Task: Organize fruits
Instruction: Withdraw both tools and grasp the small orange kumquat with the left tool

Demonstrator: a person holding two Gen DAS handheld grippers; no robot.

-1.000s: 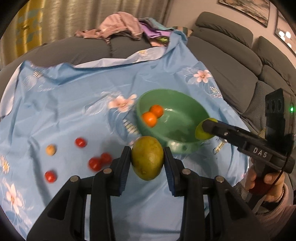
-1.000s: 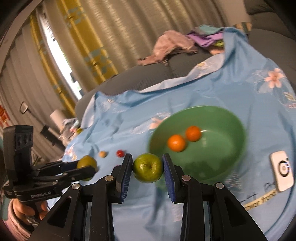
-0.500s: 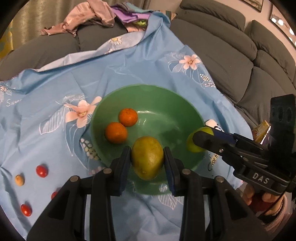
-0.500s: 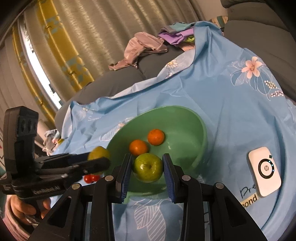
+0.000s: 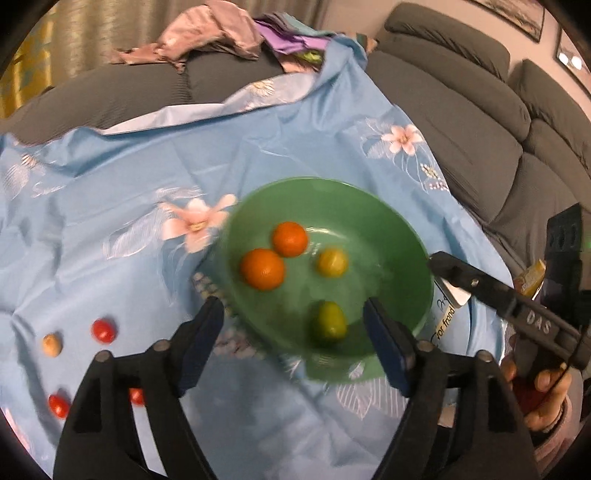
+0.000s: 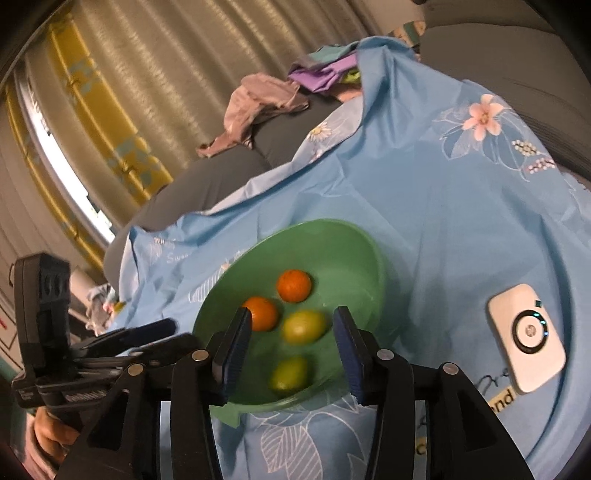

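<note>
A green bowl [image 5: 402, 236] sits on the blue flowered cloth and shows in the right wrist view too [image 6: 354, 247]. It holds two oranges [image 5: 263, 268] [image 5: 290, 239], a yellow-green fruit [image 5: 332, 262] and a green fruit [image 5: 328, 324]; the same yellow-green fruit [image 6: 303, 326] and green fruit [image 6: 289, 373] show in the right wrist view. My left gripper [image 5: 293, 347] is open and empty above the bowl's near rim. My right gripper [image 6: 291, 349] is open and empty over the bowl, and it shows at the right in the left wrist view [image 5: 436, 264].
Several cherry tomatoes [image 5: 104, 331] and a small tan fruit [image 5: 51, 344] lie on the cloth left of the bowl. A white device [image 6: 526, 336] lies right of the bowl. Grey sofa cushions [image 5: 461, 122] and a clothes pile [image 5: 207, 33] lie beyond.
Both grippers have opened and let go of their fruits, which now lie in the bowl. Both views have pulled back a little from the bowl.
</note>
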